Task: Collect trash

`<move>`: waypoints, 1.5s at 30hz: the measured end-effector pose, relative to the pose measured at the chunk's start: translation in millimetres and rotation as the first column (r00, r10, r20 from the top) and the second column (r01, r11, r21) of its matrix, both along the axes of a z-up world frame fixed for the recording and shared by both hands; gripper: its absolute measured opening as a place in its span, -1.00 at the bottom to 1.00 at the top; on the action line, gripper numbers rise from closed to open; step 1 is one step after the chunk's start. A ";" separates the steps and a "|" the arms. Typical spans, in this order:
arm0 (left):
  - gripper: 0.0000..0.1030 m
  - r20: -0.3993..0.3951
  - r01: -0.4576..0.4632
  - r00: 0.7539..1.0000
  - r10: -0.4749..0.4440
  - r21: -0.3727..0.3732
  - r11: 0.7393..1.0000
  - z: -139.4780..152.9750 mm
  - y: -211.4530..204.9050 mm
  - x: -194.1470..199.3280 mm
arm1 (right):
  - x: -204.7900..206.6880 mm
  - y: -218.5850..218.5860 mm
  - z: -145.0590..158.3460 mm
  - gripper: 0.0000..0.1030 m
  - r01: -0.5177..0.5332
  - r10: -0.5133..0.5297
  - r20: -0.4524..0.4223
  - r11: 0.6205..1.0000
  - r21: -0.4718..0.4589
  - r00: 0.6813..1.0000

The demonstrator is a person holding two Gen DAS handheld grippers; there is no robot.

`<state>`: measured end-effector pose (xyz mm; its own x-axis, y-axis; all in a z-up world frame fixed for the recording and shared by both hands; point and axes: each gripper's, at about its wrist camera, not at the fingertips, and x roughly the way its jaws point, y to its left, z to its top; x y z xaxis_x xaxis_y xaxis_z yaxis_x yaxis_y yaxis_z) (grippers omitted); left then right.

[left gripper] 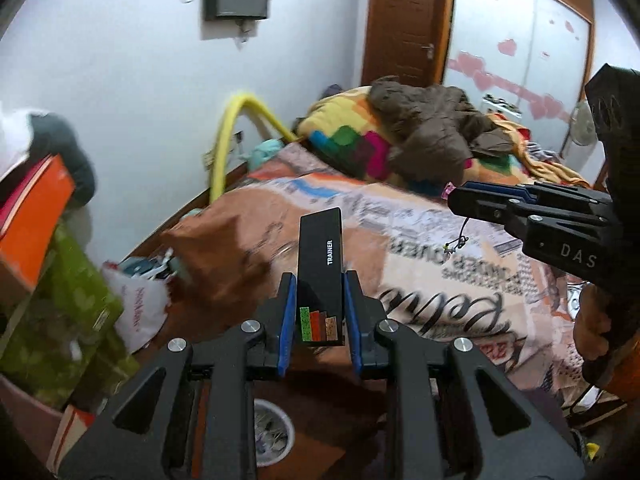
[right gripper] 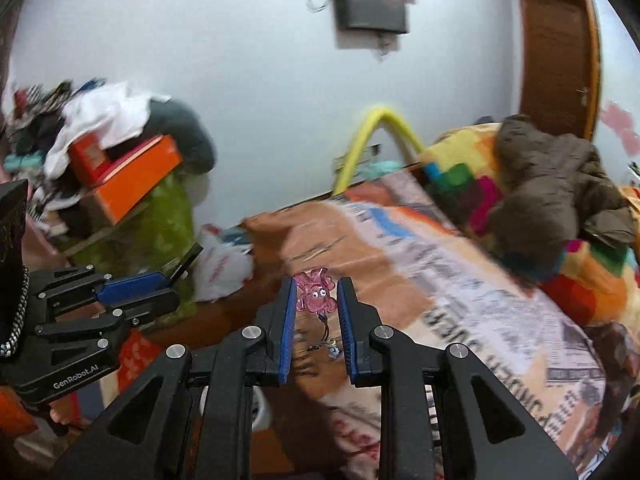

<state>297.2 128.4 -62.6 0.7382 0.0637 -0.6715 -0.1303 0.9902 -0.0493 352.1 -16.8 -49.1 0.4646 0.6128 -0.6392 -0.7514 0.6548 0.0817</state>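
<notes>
My left gripper is shut on a flat black box marked "TRAINER" with coloured bars, held upright above the floor by the bed. My right gripper is shut on a pink translucent toy charm with googly eyes; its cord dangles below. The right gripper shows at right in the left wrist view, over the bed. The left gripper shows at left in the right wrist view. A white bin with scraps inside sits on the floor below the left gripper.
A bed with a printed orange cover fills the right, with a colourful blanket and brown jacket at its head. Orange boxes and clothes are stacked on a green-covered stand at left. A white plastic bag lies by the bed.
</notes>
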 end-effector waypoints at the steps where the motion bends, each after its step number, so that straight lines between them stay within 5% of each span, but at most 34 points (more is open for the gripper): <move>1: -0.56 -0.001 -0.012 1.000 0.012 0.003 1.000 -2.7 4.7 -8.1 | -5.4 6.2 -3.4 -0.64 -0.013 0.013 -0.002 1.000 -0.007 1.000; 10: -0.56 -0.038 -0.158 0.987 0.155 -0.078 0.984 -58.9 76.1 -73.7 | -56.8 79.3 -58.5 -0.64 -0.168 0.162 -0.113 0.985 -0.047 0.980; 18: -0.56 -0.159 -0.306 0.947 0.279 -0.184 0.934 -148.3 125.1 -110.5 | -79.4 125.8 -132.4 -0.64 -0.248 0.214 -0.215 0.958 -0.143 0.953; 28: -0.56 -0.339 -0.415 0.887 0.313 -0.288 0.863 -251.1 138.0 -129.0 | -82.1 153.6 -192.0 -0.63 -0.312 0.225 -0.367 0.929 -0.199 0.903; 34: -0.56 -0.344 -0.414 0.889 0.304 -0.316 0.853 -263.7 142.5 -119.9 | -78.4 166.0 -200.5 -0.59 -0.325 0.232 -0.381 0.924 -0.200 0.895; 35: -0.56 -0.338 -0.417 0.888 0.311 -0.310 0.854 -264.2 143.2 -117.9 | -78.1 168.6 -202.7 -0.51 -0.334 0.233 -0.393 0.919 -0.209 0.889; 37: -0.45 -0.349 -0.420 0.884 0.310 -0.306 0.854 -267.3 144.7 -113.8 | -78.0 176.8 -211.3 0.06 -0.348 0.227 -0.416 0.906 -0.241 0.881; 40: -0.22 -0.359 -0.430 0.875 0.324 -0.274 0.860 -266.6 142.2 -114.7 | -77.1 173.2 -216.4 0.09 -0.323 0.201 -0.413 0.912 -0.252 0.889; 45: -0.22 -0.359 -0.437 0.870 0.337 -0.246 0.865 -256.7 140.0 -122.9 | -74.8 152.3 -212.8 0.09 -0.297 0.169 -0.435 0.923 -0.244 0.885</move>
